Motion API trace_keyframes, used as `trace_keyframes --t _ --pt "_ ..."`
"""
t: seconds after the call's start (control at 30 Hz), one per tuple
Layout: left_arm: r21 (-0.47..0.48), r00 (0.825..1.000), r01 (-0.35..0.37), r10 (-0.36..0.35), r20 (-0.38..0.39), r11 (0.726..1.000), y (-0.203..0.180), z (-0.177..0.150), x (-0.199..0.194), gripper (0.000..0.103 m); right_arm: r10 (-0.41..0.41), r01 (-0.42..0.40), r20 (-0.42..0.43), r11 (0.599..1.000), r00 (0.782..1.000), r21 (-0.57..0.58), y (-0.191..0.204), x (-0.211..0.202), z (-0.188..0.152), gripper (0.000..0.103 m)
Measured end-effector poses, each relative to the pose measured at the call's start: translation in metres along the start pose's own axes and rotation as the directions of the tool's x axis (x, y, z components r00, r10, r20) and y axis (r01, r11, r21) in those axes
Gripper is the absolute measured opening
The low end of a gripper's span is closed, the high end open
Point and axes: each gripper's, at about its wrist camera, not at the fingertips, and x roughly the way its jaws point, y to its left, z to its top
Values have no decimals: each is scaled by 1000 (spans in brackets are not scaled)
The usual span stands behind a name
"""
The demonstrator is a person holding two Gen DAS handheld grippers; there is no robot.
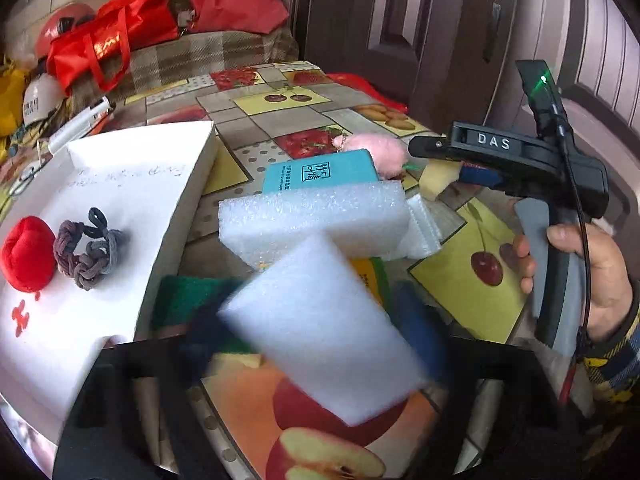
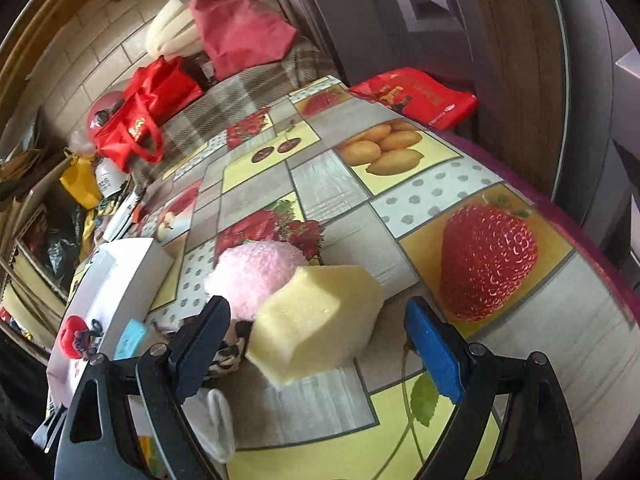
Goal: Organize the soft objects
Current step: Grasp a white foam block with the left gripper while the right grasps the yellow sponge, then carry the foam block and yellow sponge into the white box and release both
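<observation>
The left gripper (image 1: 320, 344) is pinching a white foam block (image 1: 328, 332) between its blurred blue pads; a second foam block (image 1: 316, 220) is lying just ahead on the bench (image 1: 472, 292); the white tray (image 1: 132, 184) is sitting to its left; the right gripper (image 2: 320, 348) is hovering spread wide around a yellow sponge (image 2: 316, 320), pads apart from it; a pink fluffy toy (image 2: 256, 276) is resting just beyond.

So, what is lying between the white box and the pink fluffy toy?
In the left wrist view, the turquoise packet lies on the tablecloth between the white box and the pink fluffy toy.
</observation>
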Motion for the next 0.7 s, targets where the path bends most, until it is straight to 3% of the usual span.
trace_keyframes --t 0.03,0.1,0.13,0.27,0.3,0.33,0.43,0.6,0.7 --pt "10 1000 -7 7 1 1000 -1 -1 0 72 12 -12 -8 1000 1000 8 -3 2 -2 88" --pt "23 1000 16 -16 13 1000 -2 -3 -4 71 36 -36 -33 999 999 15 -7 5 -4 62" --pt "27 1000 23 -24 20 999 -2 -4 -5 71 51 -51 -52 999 997 15 -9 6 -6 55" --pt "24 996 67 -69 63 997 0 -5 -14 70 82 -82 -20 997 996 2 -13 -8 -12 40" --pt "19 994 82 -83 76 996 1 -5 -17 70 96 -96 5 995 995 -1 -14 -16 -12 27" --pt "10 992 86 -87 95 996 3 -5 -20 70 111 -111 20 994 994 -4 -14 -20 -13 24" --pt "4 981 80 -80 179 997 9 -5 -35 70 132 -130 106 991 986 -31 -12 -43 -17 23" --pt "13 956 8 -12 293 1000 18 -12 -61 71 222 -188 232 969 947 -161 9 -79 -30 23" --pt "-3 926 -79 75 370 997 30 -19 -81 71 287 -221 275 943 918 -249 32 -94 -40 23"
